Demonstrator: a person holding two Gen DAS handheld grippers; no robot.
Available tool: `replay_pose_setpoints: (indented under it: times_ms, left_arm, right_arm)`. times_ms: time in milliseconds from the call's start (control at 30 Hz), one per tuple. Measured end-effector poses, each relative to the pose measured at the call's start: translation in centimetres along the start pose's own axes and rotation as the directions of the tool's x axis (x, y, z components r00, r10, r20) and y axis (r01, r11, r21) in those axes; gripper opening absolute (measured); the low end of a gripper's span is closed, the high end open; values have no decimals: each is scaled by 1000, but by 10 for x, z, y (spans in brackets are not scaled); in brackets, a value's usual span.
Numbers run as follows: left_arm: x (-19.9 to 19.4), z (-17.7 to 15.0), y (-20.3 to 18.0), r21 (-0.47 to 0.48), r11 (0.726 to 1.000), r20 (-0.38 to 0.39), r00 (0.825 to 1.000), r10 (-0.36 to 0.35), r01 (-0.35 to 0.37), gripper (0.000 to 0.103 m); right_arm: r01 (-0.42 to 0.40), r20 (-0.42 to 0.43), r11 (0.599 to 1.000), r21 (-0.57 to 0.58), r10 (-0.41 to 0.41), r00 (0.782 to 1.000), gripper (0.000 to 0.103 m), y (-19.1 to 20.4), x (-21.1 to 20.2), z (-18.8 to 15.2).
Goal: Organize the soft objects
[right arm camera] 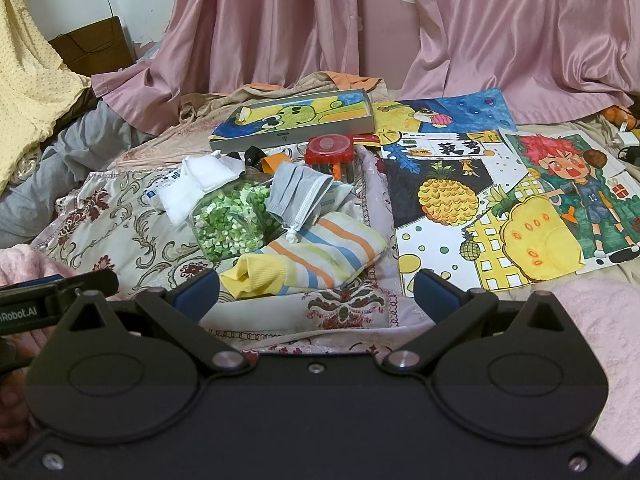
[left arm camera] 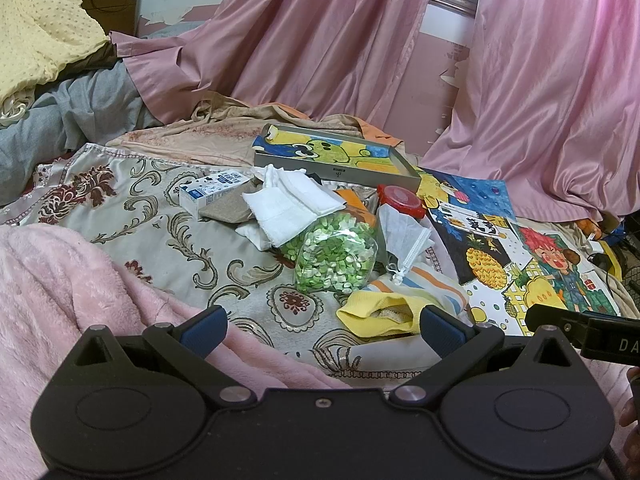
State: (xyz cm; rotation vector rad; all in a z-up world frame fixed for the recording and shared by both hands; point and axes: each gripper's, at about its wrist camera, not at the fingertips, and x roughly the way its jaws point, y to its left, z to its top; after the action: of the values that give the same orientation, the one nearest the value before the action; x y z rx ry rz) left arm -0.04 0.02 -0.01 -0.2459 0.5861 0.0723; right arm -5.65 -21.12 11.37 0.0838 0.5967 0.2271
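Both the left gripper [left arm camera: 322, 330] and right gripper [right arm camera: 316, 292] gaped wide, empty, the striped pouch [right arm camera: 320, 258] just ahead slanting far-right, bare bedspread [right arm camera: 120, 220] leftward.

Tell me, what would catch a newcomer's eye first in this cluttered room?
Probably the bright children's drawings spread across the right of the bed, with a pineapple and a red-haired cartoon figure. In the middle lies a heap of small things: a clear bag of green and white pieces, a grey face mask and a striped cloth. Pink curtains hang behind.
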Motion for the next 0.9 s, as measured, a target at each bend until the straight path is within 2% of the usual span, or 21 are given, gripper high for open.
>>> replay_pose_setpoints:
  times_ms: [733,900]
  left_arm:
    - [0,0,0,-1,1000,-1,1000,0,0,102]
    - [0,-5,-12,-5,1000,-5,1000,5,-5,102]
  right_arm:
    - [2,3,1000,-6,-2,1000,103,-2,0,1]
    - [3,-2,1000,-18,-3,1000,103,-5,0,6]
